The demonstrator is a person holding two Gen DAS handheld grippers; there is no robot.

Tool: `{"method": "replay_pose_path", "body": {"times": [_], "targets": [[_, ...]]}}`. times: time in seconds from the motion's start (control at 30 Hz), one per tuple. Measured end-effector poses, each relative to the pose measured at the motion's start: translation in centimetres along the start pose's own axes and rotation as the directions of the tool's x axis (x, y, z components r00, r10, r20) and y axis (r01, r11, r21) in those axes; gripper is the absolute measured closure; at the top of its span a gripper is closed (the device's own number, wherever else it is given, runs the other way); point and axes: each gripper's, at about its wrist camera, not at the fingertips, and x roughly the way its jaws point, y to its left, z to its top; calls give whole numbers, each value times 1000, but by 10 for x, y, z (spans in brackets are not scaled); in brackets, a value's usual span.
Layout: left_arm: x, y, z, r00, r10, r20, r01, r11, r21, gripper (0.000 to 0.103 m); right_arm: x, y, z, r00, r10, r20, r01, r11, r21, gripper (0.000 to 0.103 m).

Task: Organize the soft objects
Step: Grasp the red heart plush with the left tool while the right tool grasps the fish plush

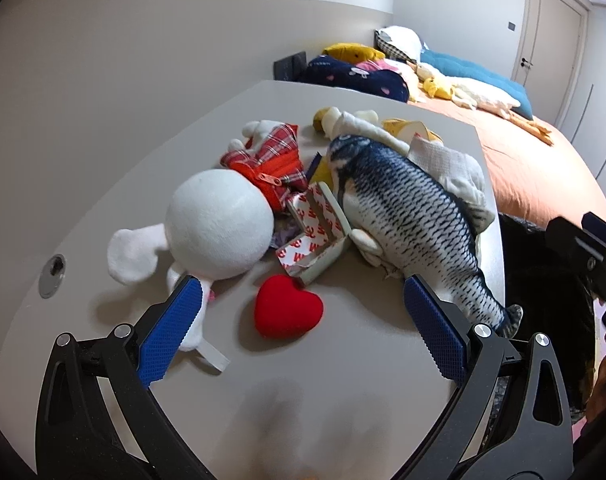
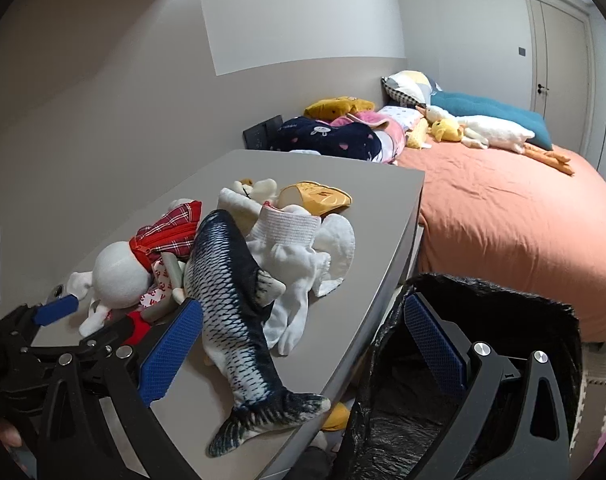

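Observation:
A red plush heart (image 1: 287, 307) lies on the grey table (image 1: 343, 384), right between the spread fingers of my open left gripper (image 1: 301, 284), which holds nothing. Beyond it is a white round-headed doll (image 1: 219, 224) in a red plaid dress and a torn box (image 1: 317, 236). A grey-blue plush fish (image 1: 407, 216) (image 2: 231, 296) stretches along the table's right side, its tail over the edge. My right gripper (image 2: 303, 302) is open and empty, one finger over the table by the fish and the other over a black bag (image 2: 487, 320). White socks (image 2: 299, 248) sit beside the fish.
A yellow slipper (image 2: 319, 196) and small plush toys lie at the table's far end. The black bag stands open just off the table's right edge. Behind is a bed (image 2: 503, 220) with an orange cover, pillows and several plush toys. A round cable hole (image 1: 54, 274) is at the left.

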Motion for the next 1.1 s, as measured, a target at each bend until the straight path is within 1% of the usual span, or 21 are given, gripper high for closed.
{"method": "replay_pose_path", "body": {"times": [0.07, 0.17, 0.2, 0.3, 0.37, 0.4, 0.43, 0.47, 0.6, 0.73, 0.77, 0.83, 0.87, 0.9, 0.97, 1.1], "targets": [[4, -2, -2, 1000, -3, -7, 3, 1000, 7, 6, 0, -3, 1, 1000, -4, 13, 4, 1000, 7, 3], [13, -1, -4, 1000, -3, -24, 2, 1000, -2, 6, 3, -7, 4, 999, 38, 5, -38, 999, 23, 3], [15, 0, -5, 1000, -7, -28, 7, 1000, -6, 6, 4, -7, 5, 998, 59, 2, -59, 998, 18, 3], [22, 2, -8, 998, -34, -45, 33, 999, -21, 6, 3, -7, 6, 998, 63, 17, -63, 998, 13, 3], [27, 1, -11, 998, -30, -58, 29, 999, -15, 9, 4, -6, 7, 998, 67, 15, -67, 998, -2, 3], [29, 1, -12, 998, -25, -62, 24, 1000, -9, 13, 6, -4, 8, 998, 66, 8, -66, 998, -14, 3], [31, 1, -13, 998, -21, -66, 21, 1000, -6, 16, 8, -2, 9, 998, 69, 2, -69, 997, -26, 5], [34, 1, -13, 997, -17, -72, 17, 1000, -6, 21, 11, 0, 9, 997, 79, -8, -79, 996, -38, 10], [42, 11, -14, 995, -29, -93, 25, 999, -42, 34, 20, 5, 10, 995, 95, -37, -98, 992, -76, 21], [48, 19, -13, 994, -42, -103, 35, 997, -66, 37, 30, 19, 14, 989, 136, -65, -143, 983, -112, 26], [49, 20, -13, 994, -44, -103, 38, 997, -64, 38, 32, 22, 15, 987, 145, -72, -152, 981, -119, 31], [52, 20, -12, 994, -38, -106, 32, 998, -57, 38, 39, 30, 18, 985, 149, -89, -161, 977, -140, 34], [52, 20, -14, 993, -31, -110, 25, 998, -53, 39, 43, 33, 19, 984, 150, -97, -163, 975, -149, 38], [54, 20, -14, 993, -31, -117, 26, 998, -48, 42, 47, 36, 20, 982, 155, -109, -171, 973, -156, 42], [58, 22, -14, 990, -43, -136, 37, 998, -50, 45, 55, 41, 22, 978, 165, -131, -185, 969, -163, 43], [56, 26, -15, 991, -34, -130, 27, 998, -53, 54, 70, 54, 24, 971, 171, -169, -204, 959, -197, 46]]}}
